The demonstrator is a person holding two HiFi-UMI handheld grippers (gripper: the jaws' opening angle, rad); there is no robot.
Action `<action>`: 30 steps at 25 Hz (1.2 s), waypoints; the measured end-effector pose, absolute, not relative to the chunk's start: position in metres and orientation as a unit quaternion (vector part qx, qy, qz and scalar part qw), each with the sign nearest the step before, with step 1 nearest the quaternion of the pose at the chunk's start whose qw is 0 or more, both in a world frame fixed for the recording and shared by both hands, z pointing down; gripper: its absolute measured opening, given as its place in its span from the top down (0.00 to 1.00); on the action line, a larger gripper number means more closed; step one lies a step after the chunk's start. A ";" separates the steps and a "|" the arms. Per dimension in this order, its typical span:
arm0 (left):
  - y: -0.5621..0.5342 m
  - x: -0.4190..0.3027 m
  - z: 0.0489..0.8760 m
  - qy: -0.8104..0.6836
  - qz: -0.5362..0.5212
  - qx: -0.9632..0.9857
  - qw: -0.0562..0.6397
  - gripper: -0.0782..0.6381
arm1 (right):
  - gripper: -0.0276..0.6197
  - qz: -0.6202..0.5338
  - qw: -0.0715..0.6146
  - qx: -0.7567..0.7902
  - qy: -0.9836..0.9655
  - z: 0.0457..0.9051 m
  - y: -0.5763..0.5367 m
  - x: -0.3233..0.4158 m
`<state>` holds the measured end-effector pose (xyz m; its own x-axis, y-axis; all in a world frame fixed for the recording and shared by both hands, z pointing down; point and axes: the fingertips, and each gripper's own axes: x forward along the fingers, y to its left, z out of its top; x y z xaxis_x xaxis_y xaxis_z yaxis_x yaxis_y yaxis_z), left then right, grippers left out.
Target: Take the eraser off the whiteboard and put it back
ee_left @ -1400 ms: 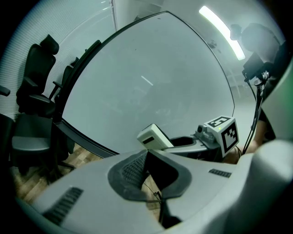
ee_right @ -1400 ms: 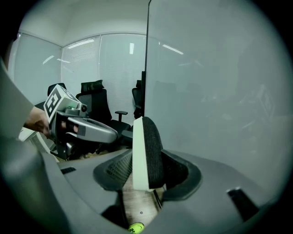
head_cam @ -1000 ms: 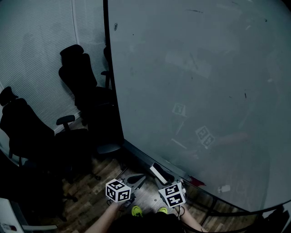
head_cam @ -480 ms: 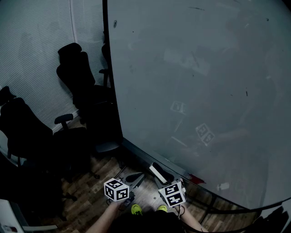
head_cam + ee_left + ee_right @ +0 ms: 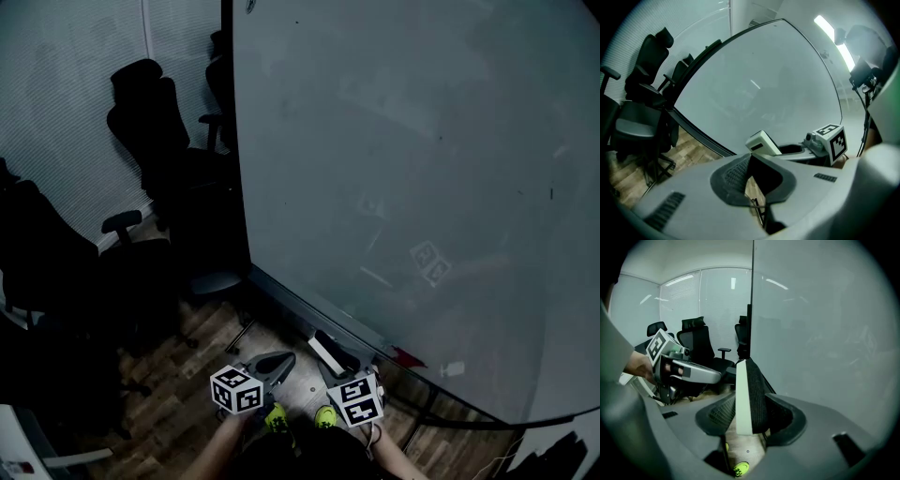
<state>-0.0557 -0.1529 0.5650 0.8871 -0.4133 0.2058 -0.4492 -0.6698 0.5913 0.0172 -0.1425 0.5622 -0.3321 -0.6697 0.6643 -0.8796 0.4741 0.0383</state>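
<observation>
Sitting edge-on between the jaws of the right gripper [image 5: 748,405], the whiteboard eraser [image 5: 742,394] shows its pale plastic back on one side and its dark felt on the other; the jaws are clamped on its two faces, as the right gripper view shows plainly; in the head view the same eraser [image 5: 326,350] is held low, near the bottom edge of the whiteboard [image 5: 422,169], and no view shows it touching the board.

By my reading the first half of the task is done, since the eraser is off the board and in the grip; what is left is to carry it to the board face or its lower rail, seat it there, and let go.

The left gripper [image 5: 750,161] has its jaws together at the tips with nothing between them, only floor showing through the slit behind; it hovers just beside the right one, and from its own view the eraser [image 5: 762,143] and the right gripper's marker cube [image 5: 833,140] lie just ahead.

The board is large, pale grey and mostly wiped, with faint smears and reflections; a small red item [image 5: 409,357] and a small white one [image 5: 453,369] rest along its lower rail, too small to name.

Beyond that: wood-plank floor [image 5: 187,366]; black office chairs [image 5: 150,122] to the left of the board; closed blinds [image 5: 66,94] behind them; the room is dim.
</observation>
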 end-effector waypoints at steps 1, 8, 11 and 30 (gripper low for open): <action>-0.152 -0.057 0.566 -0.239 0.027 0.912 0.333 0.88 | 0.65 0.166 0.315 0.484 -0.799 0.561 -0.143 0.016; -0.143 -0.067 0.571 -0.259 0.023 0.903 0.342 0.88 | 0.65 0.165 0.314 0.472 -0.807 0.561 -0.139 0.012; -0.138 -0.071 0.572 -0.267 0.023 0.900 0.343 0.88 | 0.65 0.166 0.310 0.468 -0.811 0.561 -0.135 0.011; -0.098 -0.060 0.569 -0.303 0.020 0.893 0.334 0.88 | 0.65 0.162 0.296 0.441 -0.832 0.565 -0.099 0.031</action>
